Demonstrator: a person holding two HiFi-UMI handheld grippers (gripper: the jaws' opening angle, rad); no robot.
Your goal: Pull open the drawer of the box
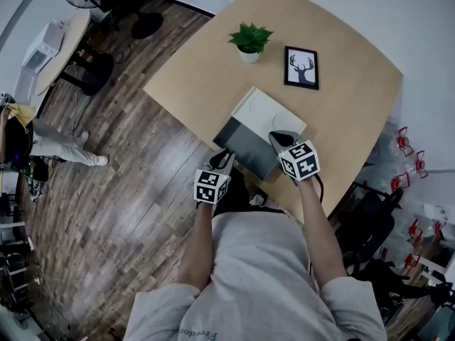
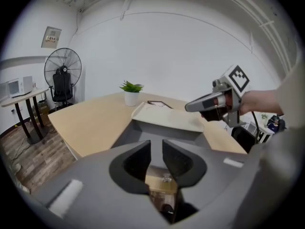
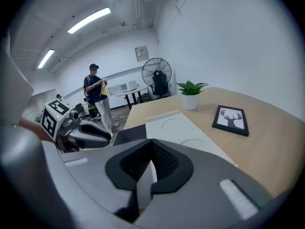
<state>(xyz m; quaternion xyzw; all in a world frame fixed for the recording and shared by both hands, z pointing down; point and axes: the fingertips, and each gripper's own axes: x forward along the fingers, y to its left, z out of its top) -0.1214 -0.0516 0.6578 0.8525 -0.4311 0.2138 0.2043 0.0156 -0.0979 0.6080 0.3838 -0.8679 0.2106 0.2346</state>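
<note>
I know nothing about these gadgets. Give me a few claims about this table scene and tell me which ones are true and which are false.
1. A potted plant stands on the table. True.
2. The framed picture shows a cat. False: it shows a deer's head with antlers.
3. The right gripper has its jaws closed together. True.
4. The plant stands on top of the box. False: it stands on the table, apart from the box.
5. The left gripper is holding the plant. False: its jaws stand apart near the box, and the plant is farther back on the table.
</note>
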